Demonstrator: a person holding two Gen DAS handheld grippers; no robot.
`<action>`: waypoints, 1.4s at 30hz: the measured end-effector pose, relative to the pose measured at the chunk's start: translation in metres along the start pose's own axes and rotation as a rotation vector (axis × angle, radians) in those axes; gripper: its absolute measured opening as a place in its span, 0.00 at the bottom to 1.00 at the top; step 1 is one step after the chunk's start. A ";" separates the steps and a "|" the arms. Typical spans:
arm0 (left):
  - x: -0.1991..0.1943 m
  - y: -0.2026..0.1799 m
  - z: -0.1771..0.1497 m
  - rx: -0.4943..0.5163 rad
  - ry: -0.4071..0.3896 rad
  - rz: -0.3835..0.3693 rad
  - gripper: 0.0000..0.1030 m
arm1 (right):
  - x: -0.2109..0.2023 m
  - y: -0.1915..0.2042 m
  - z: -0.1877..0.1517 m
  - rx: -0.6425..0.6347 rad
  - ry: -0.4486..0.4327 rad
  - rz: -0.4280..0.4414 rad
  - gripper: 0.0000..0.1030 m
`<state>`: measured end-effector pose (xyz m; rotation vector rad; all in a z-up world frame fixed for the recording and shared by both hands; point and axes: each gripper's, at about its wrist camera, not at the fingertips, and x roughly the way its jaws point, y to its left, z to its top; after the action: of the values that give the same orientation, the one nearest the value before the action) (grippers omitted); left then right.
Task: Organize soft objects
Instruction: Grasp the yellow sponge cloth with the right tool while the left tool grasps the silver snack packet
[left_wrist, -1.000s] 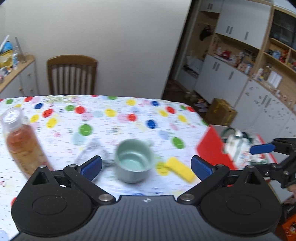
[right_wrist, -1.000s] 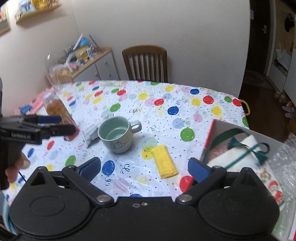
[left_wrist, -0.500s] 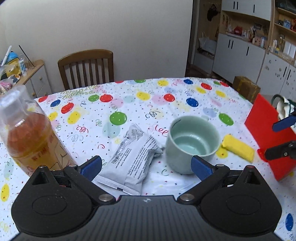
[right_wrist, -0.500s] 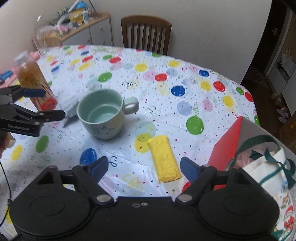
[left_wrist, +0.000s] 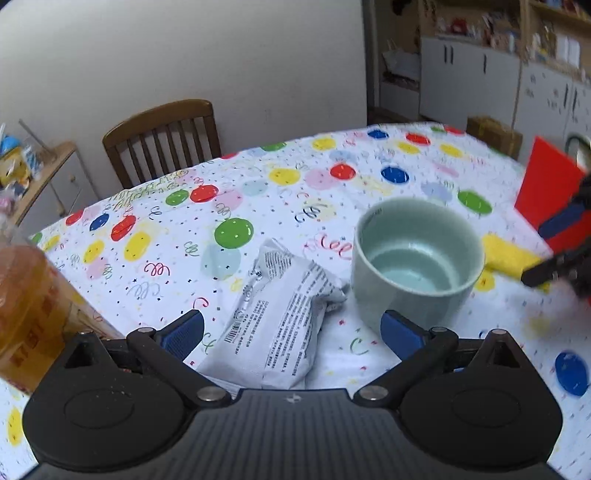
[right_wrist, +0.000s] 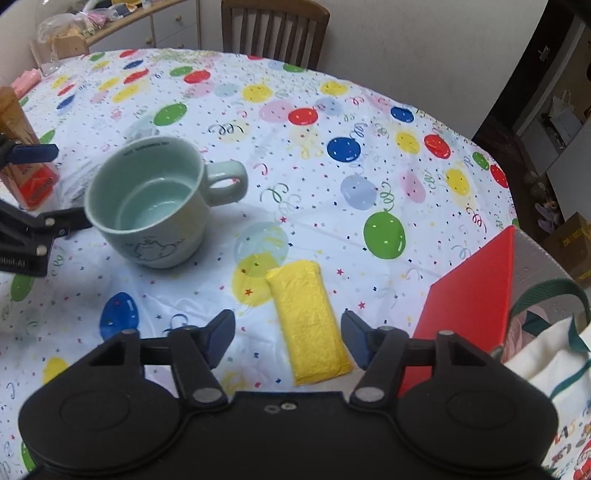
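Both grippers have dropped closer to the tabletop since the earlier frames, and the view past each now fills with the things beneath it. The left gripper (left_wrist: 291, 328) has its blue-padded fingers spread wide on either side of a crinkled white plastic snack packet (left_wrist: 284, 314) that lies flat on the balloon-printed white tablecloth (left_wrist: 258, 192); the pads are clear of it. Small black print and a barcode cover the packet, too fine to read. The right gripper (right_wrist: 288, 336) hangs over a folded yellow cloth (right_wrist: 310, 317) lying near the tabletop's right edge; its jaws are closing, the near end of the cloth lies between them, and neither pad touches it yet. A pale green ceramic mug (right_wrist: 155, 206) stands upright between packet and cloth, with a faint line drawing on its side and a short line of writing inside its rim that cannot be made out. A clear plastic bottle of amber drink (left_wrist: 26, 306) with a red-lettered label stands at the left edge. A red box (right_wrist: 476, 291) sits at the right edge, with a white canvas tote bag with green handles (right_wrist: 546, 332) in it. The side of the left gripper shows the partial marking "obot.AI".
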<state>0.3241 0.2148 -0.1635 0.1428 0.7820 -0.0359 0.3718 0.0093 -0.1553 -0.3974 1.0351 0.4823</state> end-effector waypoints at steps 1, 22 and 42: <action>0.002 0.002 0.000 -0.013 0.009 -0.009 0.99 | 0.003 -0.001 0.001 -0.002 0.008 -0.003 0.55; 0.037 0.020 0.005 -0.129 0.077 0.011 0.69 | 0.033 -0.009 0.008 0.048 0.051 -0.033 0.41; 0.020 0.030 0.004 -0.250 0.043 0.029 0.39 | 0.004 -0.007 -0.012 0.155 -0.027 0.001 0.38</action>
<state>0.3435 0.2441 -0.1708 -0.0829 0.8205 0.0929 0.3687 -0.0021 -0.1634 -0.2515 1.0391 0.4045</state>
